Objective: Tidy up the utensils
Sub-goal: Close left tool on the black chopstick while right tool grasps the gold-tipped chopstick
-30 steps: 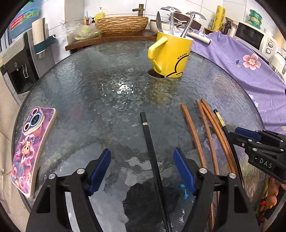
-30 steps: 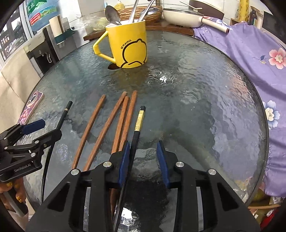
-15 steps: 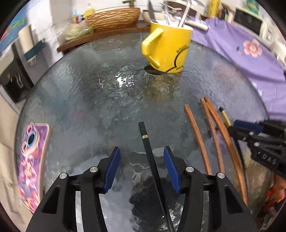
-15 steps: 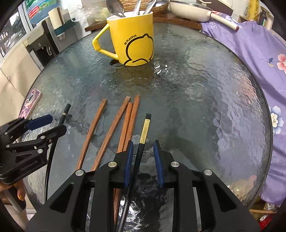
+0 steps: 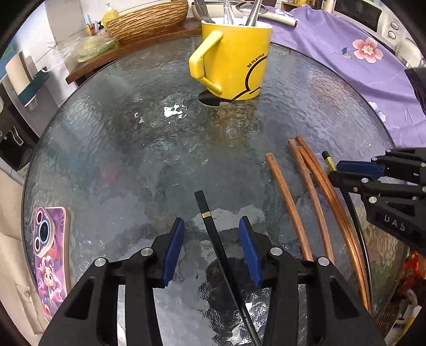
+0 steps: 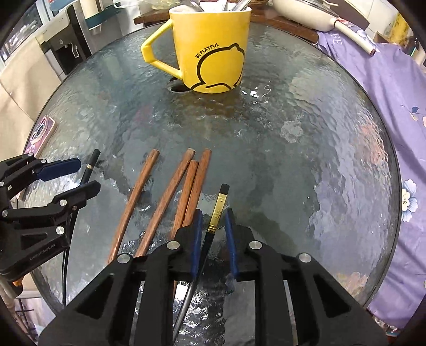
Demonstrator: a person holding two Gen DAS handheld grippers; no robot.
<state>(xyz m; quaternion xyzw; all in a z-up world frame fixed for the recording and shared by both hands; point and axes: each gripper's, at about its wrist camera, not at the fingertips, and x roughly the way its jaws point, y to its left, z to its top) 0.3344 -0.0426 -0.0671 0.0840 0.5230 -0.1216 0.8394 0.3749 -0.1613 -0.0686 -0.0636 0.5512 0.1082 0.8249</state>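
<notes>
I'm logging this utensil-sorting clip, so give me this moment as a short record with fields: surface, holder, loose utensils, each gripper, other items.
surface: round glass table
holder: yellow mug, upright, metal utensils inside
loose utensils: four brown chopsticks side by side; two black chopsticks, one on each side of them
left gripper: jaws just closing, open around plain black chopstick
right gripper: jaws just closing, still apart around gold-banded black chopstick
other items: phone at the table edge
</notes>
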